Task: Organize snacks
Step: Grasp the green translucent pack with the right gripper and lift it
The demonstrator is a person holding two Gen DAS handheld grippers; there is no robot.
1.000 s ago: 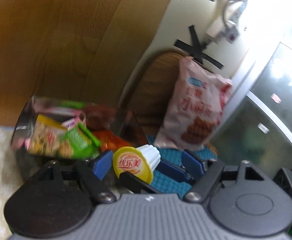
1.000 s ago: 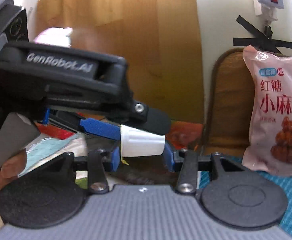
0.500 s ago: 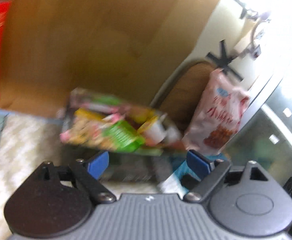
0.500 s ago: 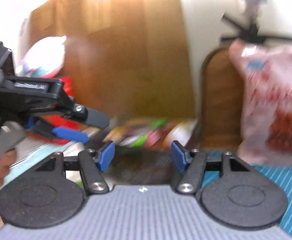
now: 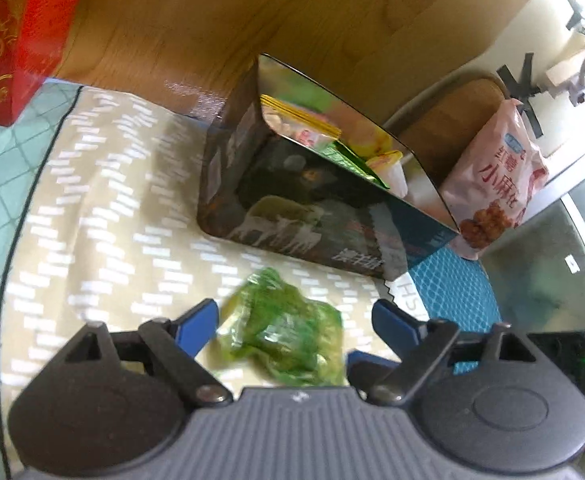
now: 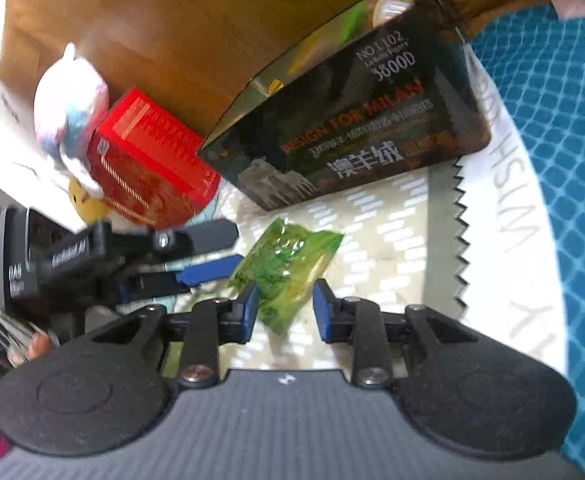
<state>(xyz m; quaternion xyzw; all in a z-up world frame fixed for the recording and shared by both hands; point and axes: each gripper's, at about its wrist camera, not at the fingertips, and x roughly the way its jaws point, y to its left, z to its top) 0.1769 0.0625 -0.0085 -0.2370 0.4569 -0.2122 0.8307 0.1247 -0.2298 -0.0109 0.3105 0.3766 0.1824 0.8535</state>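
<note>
step: pick up crinkly green plastic snack packet [image 6: 286, 270], just before dark printed cardboard box [image 6: 356, 128] | right gripper [image 6: 285, 312] narrowing, astride, not yet pinching | left gripper [image 5: 294, 326] wide, empty | advice: clamp mid-packet, lift clear

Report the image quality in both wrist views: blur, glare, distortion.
Left wrist view: the green packet is motion-smeared, the top right corner is blown out by glare, and the dark box bends with fisheye distortion. Right wrist view: soft throughout, the red box and pink toy streaked, box lettering legible.
</note>
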